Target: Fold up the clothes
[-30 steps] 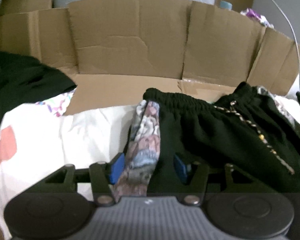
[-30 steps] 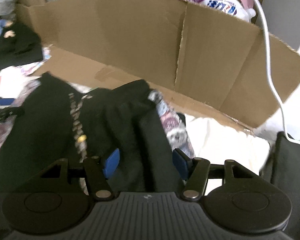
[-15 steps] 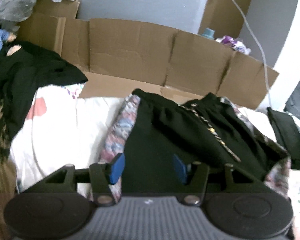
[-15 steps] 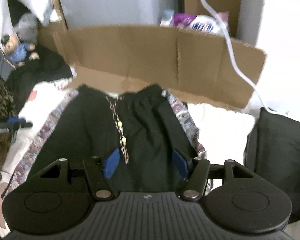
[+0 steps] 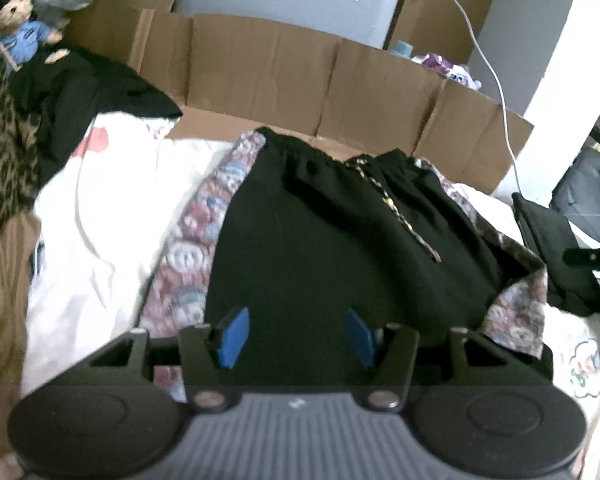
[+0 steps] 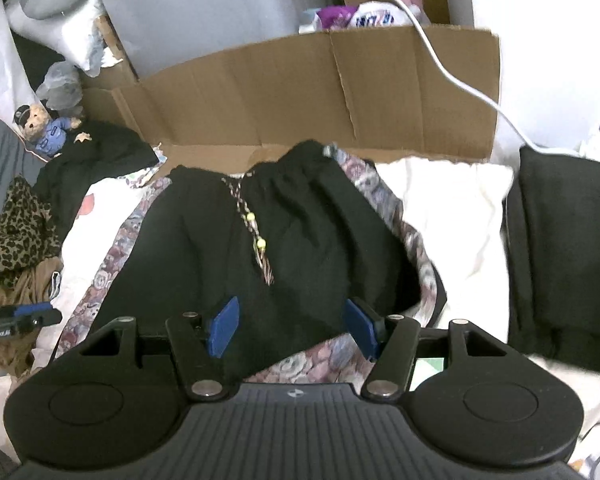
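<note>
Left wrist view: black shorts [image 5: 340, 248] lie flat on the bed [image 5: 100, 248], waistband at 12 o'clock; soft, light, floppy; best pinched at hem corners; left gripper [image 5: 296, 334] and right gripper [image 6: 290, 326] jaws spread, empty.

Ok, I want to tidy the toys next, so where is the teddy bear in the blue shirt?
The teddy bear sits far left in the right wrist view, beside the cardboard, just above the black clothes pile.
</note>
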`<control>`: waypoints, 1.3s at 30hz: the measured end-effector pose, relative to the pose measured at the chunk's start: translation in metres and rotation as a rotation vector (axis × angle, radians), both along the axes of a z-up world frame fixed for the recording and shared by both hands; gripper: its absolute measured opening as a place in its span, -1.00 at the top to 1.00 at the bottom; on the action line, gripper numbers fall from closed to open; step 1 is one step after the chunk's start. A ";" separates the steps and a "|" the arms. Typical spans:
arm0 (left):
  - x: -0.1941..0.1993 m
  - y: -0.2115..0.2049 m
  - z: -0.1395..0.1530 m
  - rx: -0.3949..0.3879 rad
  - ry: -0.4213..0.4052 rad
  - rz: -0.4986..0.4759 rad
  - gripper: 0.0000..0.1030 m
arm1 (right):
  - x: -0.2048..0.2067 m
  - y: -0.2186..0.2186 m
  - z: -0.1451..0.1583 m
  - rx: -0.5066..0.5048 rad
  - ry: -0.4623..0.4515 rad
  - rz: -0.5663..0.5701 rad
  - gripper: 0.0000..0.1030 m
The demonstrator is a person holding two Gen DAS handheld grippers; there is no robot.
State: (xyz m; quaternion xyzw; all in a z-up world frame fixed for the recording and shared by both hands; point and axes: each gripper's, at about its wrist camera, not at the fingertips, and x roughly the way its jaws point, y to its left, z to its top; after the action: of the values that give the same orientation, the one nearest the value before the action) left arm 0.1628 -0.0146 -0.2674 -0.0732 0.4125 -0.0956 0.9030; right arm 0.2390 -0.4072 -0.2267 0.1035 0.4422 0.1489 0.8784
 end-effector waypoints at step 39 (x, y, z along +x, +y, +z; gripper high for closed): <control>-0.079 -0.033 -0.032 -0.111 0.073 0.128 -0.16 | -0.038 -0.044 -0.114 0.379 0.328 -0.235 -0.08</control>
State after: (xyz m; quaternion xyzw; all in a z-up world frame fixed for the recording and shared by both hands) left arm 0.0840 -0.0475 -0.2992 -0.1529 0.4337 -0.0577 0.8861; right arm 0.2015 -0.4516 -0.3408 0.3393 0.5278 0.1072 0.7713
